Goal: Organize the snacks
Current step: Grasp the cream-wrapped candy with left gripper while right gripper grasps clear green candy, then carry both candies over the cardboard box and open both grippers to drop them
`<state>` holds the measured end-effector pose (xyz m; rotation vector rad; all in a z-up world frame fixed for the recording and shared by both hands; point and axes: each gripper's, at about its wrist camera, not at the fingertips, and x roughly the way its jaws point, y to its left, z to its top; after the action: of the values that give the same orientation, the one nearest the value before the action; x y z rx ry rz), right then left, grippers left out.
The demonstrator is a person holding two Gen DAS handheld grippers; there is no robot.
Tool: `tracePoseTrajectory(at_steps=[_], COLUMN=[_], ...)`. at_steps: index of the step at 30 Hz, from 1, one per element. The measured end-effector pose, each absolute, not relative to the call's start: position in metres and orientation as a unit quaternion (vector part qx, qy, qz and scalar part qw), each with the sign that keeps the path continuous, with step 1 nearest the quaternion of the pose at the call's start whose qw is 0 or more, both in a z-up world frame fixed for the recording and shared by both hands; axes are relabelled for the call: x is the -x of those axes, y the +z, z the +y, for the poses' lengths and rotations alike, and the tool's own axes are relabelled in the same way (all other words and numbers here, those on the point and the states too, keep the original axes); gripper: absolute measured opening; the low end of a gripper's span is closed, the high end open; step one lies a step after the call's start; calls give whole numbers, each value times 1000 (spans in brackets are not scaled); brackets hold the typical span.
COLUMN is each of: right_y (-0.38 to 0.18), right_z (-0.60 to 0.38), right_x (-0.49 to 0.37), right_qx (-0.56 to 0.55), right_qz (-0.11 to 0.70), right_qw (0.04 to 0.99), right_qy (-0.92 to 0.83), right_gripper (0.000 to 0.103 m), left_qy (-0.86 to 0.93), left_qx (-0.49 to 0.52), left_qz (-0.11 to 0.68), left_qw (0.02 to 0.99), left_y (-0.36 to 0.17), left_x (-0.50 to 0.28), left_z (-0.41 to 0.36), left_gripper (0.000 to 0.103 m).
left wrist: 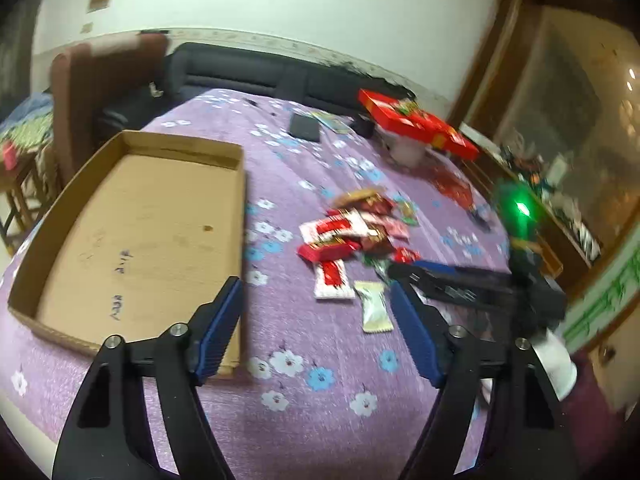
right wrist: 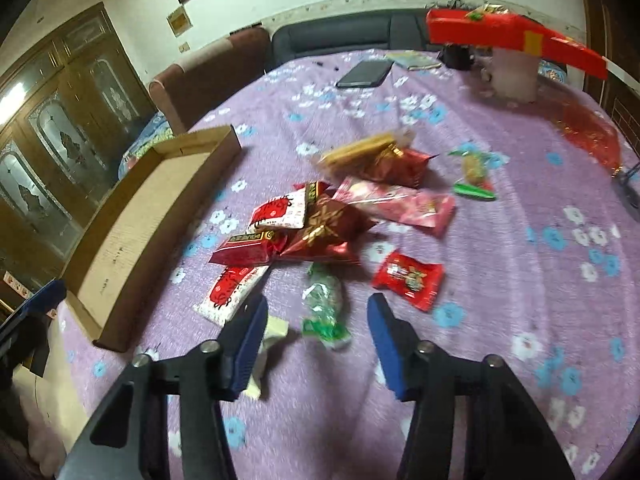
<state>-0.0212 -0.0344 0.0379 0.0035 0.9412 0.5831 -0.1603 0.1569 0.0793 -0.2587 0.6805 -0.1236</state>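
A heap of wrapped snacks (left wrist: 352, 232) (right wrist: 320, 220), mostly red packets, lies on the purple flowered tablecloth (left wrist: 304, 360). An empty shallow cardboard tray (left wrist: 140, 236) (right wrist: 132, 232) stands left of the heap. My left gripper (left wrist: 316, 292) is open and empty, hovering between the tray's near right corner and a cream packet (left wrist: 374, 308). My right gripper (right wrist: 318, 308) is open and empty, its jaws either side of a green-and-white packet (right wrist: 324, 304). A small red packet (right wrist: 408, 278) lies just to the right. The right gripper also shows in the left wrist view (left wrist: 404, 270).
A red box (left wrist: 416, 122) (right wrist: 512, 36) rests on a white cup at the far side of the table. A dark phone (left wrist: 305, 126) (right wrist: 364, 73) lies near the far edge. A sofa and a brown chair stand behind the table.
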Motion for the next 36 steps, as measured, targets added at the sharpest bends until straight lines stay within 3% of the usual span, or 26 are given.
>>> tracePoseTrajectory(at_steps=[2,4,22,27,28,29,36], right_y=[32,25,22,21,21,21,20], right_z=[-25,-20,-98,-103,-102,-103,-102], right_x=[19,16,41,42,42,43,48], right_qx=[9,13,-7,-14,-12,-12,-5], right_qz=[451,460,472,471,470,468,462], right_qw=[851,846,851,851,852,852,856], right_qy=[271,268,228,232,232,232,232], right_gripper=[45,24,24,24,25,25,24], left_qy=[-73,-79,-132,-110,-112,-112,-118], left_qx=[114,105,18,-8,-3,-1,13], left_qz=[339,346,417,445,456,463,461], left_qw=[931,929,899,889,883,879,880], left_y=[77,74,32,17,13,10,12], left_x=[158,155,89,66,63,62,67], left_z=[148,139,64,55,55,56,60], left_gripper=[65,65,65,49,33,24,20])
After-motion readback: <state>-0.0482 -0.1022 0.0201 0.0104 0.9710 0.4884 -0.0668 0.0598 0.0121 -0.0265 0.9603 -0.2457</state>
